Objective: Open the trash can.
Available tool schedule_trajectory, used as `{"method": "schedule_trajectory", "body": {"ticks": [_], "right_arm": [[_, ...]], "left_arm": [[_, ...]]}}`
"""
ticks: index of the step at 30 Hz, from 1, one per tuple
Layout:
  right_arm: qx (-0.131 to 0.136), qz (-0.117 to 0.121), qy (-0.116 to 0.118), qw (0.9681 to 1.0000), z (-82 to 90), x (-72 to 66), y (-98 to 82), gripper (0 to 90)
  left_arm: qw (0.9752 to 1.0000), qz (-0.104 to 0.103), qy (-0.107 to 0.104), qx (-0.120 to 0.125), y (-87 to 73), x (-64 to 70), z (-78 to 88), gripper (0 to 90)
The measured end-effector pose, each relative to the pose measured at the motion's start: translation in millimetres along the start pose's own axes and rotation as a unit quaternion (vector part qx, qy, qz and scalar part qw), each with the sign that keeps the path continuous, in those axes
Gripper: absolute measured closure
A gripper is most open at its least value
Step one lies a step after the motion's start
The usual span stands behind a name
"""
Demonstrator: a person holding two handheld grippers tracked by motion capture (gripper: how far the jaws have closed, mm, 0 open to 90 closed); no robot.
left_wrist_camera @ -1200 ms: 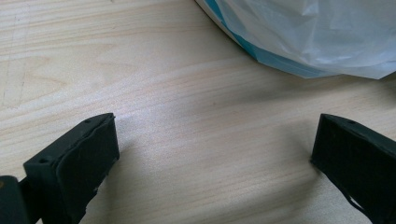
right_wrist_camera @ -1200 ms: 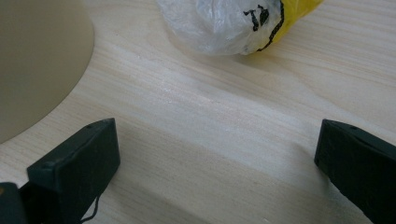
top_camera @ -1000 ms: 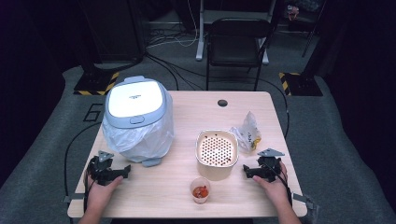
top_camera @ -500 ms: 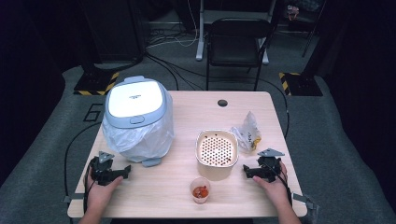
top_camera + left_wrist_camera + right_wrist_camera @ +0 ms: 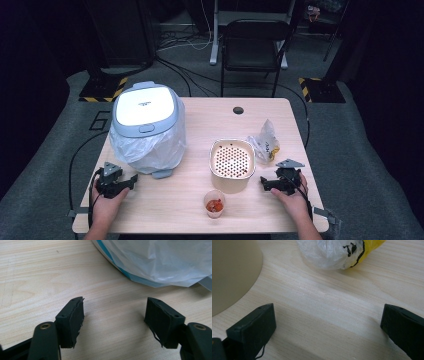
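Observation:
My left gripper (image 5: 133, 180) rests on the wooden table (image 5: 200, 125) at the front left and points right, toward a white and grey lidded appliance (image 5: 145, 107) wrapped in a clear plastic bag (image 5: 160, 262). In the left gripper view my left gripper (image 5: 115, 305) is open; its jaws have just been closing, with only bare wood between them. My right gripper (image 5: 263, 184) lies at the front right, beside a beige perforated basket (image 5: 231, 160). My right gripper (image 5: 328, 308) stands wide open over bare table, the basket wall (image 5: 232, 272) at its left.
A small clear cup with red pieces (image 5: 214, 204) stands near the front edge, between the hands. A crumpled plastic bag with something yellow inside (image 5: 265, 142) lies behind the right gripper. A cable hole (image 5: 238, 110) and a black chair (image 5: 255, 40) are beyond.

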State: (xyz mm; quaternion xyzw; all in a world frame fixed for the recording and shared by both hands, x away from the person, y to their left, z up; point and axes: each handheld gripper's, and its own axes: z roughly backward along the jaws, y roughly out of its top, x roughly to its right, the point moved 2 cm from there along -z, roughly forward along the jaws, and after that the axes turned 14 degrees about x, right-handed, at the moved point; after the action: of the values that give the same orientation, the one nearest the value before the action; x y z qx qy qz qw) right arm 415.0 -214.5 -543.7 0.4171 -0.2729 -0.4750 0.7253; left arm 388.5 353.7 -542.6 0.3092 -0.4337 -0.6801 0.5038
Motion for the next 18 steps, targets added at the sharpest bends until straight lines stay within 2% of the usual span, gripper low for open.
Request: {"method": "schedule_trajectory", "body": {"ticks": [3, 4, 6, 7, 8, 9, 10, 11, 12, 13, 14, 15, 16, 17, 18], "right_arm": [[0.0, 0.001, 0.0, 1.0, 0.0, 0.1, 0.0, 0.0], [0.0, -0.001, 0.0, 1.0, 0.0, -0.1, 0.0, 0.0], [0.0, -0.001, 0.0, 1.0, 0.1, -0.2, 0.0, 0.0], [0.0, -0.001, 0.0, 1.0, 0.1, -0.2, 0.0, 0.0], [0.0, 0.001, 0.0, 1.0, 0.0, 0.1, 0.0, 0.0], [0.0, 0.001, 0.0, 1.0, 0.0, 0.1, 0.0, 0.0], [0.0, -0.001, 0.0, 1.0, 0.1, -0.2, 0.0, 0.0], [0.0, -0.001, 0.0, 1.0, 0.1, -0.2, 0.0, 0.0], [0.0, -0.001, 0.0, 1.0, 0.1, -0.1, -0.1, 0.0], [0.0, -0.001, 0.0, 1.0, 0.1, -0.1, -0.1, 0.0], [-0.001, 0.0, 0.0, 1.0, 0.1, -0.1, -0.1, 0.0], [-0.001, 0.0, 0.0, 1.0, 0.1, -0.1, -0.1, 0.0], [-0.001, -0.003, -0.001, 1.0, 0.3, -0.4, -0.1, 0.0], [-0.001, -0.001, 0.0, 1.0, 0.2, -0.2, -0.1, 0.0], [-0.001, -0.003, -0.001, 1.0, 0.3, -0.4, -0.1, 0.0]], "left_arm": [[0.9999, -0.005, -0.011, -0.007, 1.9, 0.6, 1.2, 39.1], [0.9997, -0.008, -0.017, -0.017, 3.0, 1.4, 3.1, 43.8], [0.9994, -0.011, -0.02, -0.025, 4.0, 2.0, 5.0, 46.1], [0.9993, -0.01, -0.025, -0.024, 4.4, 2.4, 5.8, 52.8], [0.9986, -0.003, -0.044, -0.03, 5.4, 4.9, 8.6, 58.2], [0.9986, -0.003, -0.044, -0.03, 5.4, 4.9, 8.6, 60.9], [0.9978, -0.015, -0.056, -0.032, 7.8, 8.2, 12.0, 64.5], [0.9978, -0.015, -0.056, -0.032, 7.8, 8.2, 12.0, 67.6], [0.9965, -0.036, -0.064, -0.041, 12.1, 12.7, 17.6, 70.7], [0.9965, -0.036, -0.064, -0.041, 12.1, 12.7, 17.6, 73.9], [0.9947, -0.057, -0.075, -0.042, 18.1, 17.7, 22.4, 78.3], [0.9947, -0.057, -0.075, -0.042, 18.1, 17.7, 22.4, 81.8], [0.9935, -0.076, -0.079, -0.032, 22.9, 23.3, 25.5, 86.8], [0.9911, -0.093, -0.087, -0.039, 27.2, 25.9, 28.8, 88.4], [0.9906, -0.096, -0.091, -0.032, 29.1, 29.1, 29.5, 90.0]]}}
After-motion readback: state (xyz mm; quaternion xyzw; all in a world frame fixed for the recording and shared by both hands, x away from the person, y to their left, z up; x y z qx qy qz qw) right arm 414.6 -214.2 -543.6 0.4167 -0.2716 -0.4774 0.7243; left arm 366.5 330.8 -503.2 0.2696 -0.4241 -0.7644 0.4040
